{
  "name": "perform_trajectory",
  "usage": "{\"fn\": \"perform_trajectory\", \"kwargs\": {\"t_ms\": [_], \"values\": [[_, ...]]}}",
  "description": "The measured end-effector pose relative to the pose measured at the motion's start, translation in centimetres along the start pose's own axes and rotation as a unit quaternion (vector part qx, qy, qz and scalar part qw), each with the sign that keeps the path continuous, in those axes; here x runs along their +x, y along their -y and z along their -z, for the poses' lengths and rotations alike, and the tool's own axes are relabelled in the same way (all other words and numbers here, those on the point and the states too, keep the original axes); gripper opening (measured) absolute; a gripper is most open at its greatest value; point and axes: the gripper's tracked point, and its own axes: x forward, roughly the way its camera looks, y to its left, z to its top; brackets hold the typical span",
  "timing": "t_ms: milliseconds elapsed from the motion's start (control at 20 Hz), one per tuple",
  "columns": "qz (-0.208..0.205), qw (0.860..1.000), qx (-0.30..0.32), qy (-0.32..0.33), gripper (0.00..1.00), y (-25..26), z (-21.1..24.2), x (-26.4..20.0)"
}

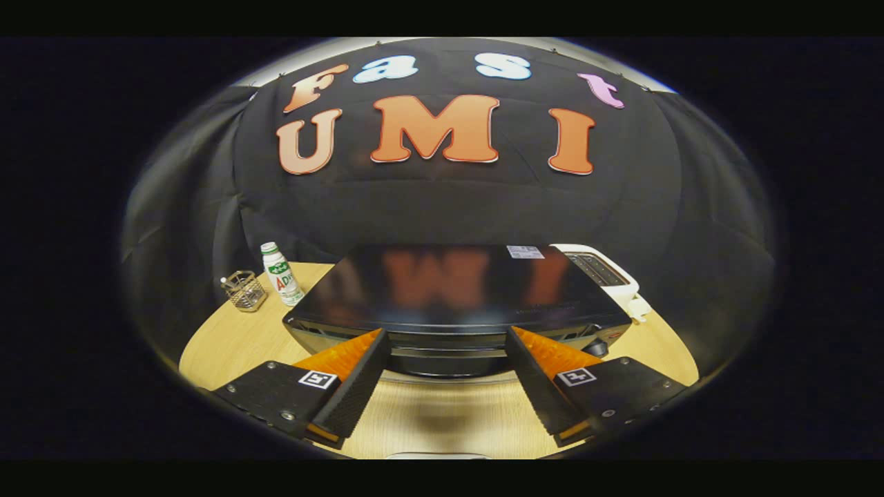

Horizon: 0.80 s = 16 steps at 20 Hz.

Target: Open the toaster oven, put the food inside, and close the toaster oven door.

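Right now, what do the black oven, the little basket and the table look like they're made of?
The black toaster oven looks like glossy painted metal or glass: its top mirrors the wall. The small wire basket seems bare metal mesh. The light wooden table shows grain, possibly laminate. The tongs stand open just before the oven's front.

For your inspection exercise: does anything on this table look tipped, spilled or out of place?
Nothing stands out. The oven sits level with its door shut, just ahead of the open gripper. The bottle and wire basket stand upright beside it.

Cloth-walled booth [456, 207], wooden table [228, 338]
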Motion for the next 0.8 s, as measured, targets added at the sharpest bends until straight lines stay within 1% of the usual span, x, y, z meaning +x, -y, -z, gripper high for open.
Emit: {"fn": "perform_trajectory", "kwargs": {"t_ms": [200,250,300,450,550,800], "values": [[0.006,1.0,-0.005,0.001,0.99,0.0,1.8,-2.1],[0.006,1.0,0.005,-0.003,0.99,0.2,2.6,-2.5],[0.006,1.0,0.028,-0.003,1.0,0.1,3.2,-3.4],[0.007,1.0,0.017,0.007,0.99,0.2,5.1,-4.8],[0.007,1.0,0.025,0.0,0.99,0.2,6.6,-5.5],[0.006,1.0,0.022,-0.014,0.99,0.1,10.0,-6.8]]}}
